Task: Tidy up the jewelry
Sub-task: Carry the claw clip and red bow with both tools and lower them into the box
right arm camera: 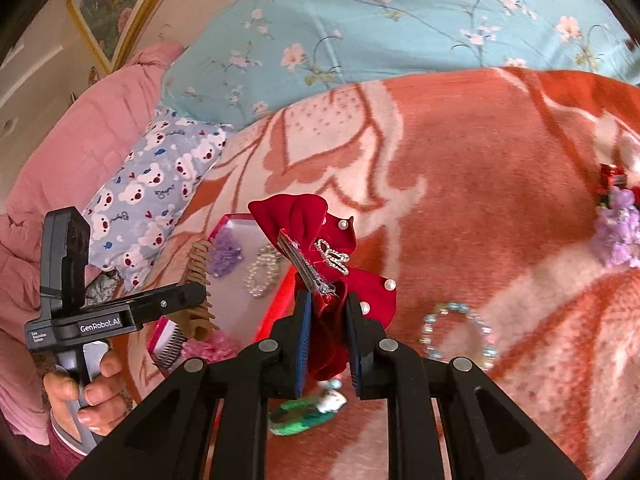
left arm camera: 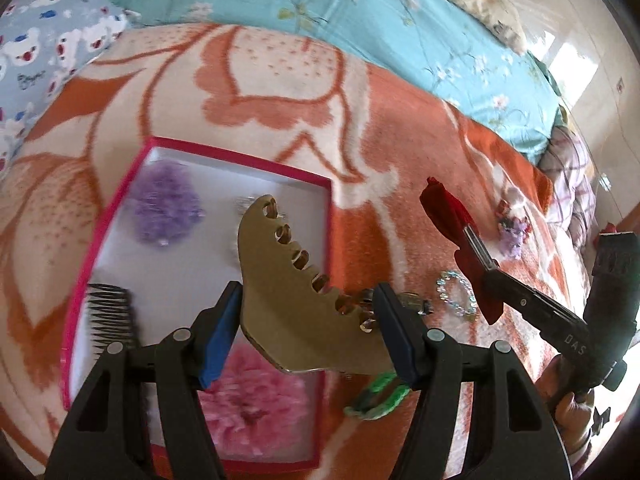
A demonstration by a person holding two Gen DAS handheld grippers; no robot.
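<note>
My left gripper (left arm camera: 306,332) is shut on a tan claw hair clip (left arm camera: 292,280) and holds it over the red-rimmed white box (left arm camera: 240,158). The box holds a purple fluffy scrunchie (left arm camera: 166,208), a black comb (left arm camera: 110,316), a pink flower (left arm camera: 256,404) and a pearl bracelet (right arm camera: 262,270). My right gripper (right arm camera: 328,344) is shut on a red velvet bow hair clip (right arm camera: 320,240) with pearls and a rhinestone bow, just right of the box. In the left wrist view the bow (left arm camera: 448,212) hangs above the blanket.
On the orange-and-cream blanket (right arm camera: 460,140) lie a crystal bead bracelet (right arm camera: 456,336), a green knitted band (right arm camera: 304,416), a purple flower clip (right arm camera: 618,232) and a small metal piece (left arm camera: 416,304). A turquoise floral quilt (right arm camera: 400,20) and bear-print pillow (right arm camera: 156,188) lie behind.
</note>
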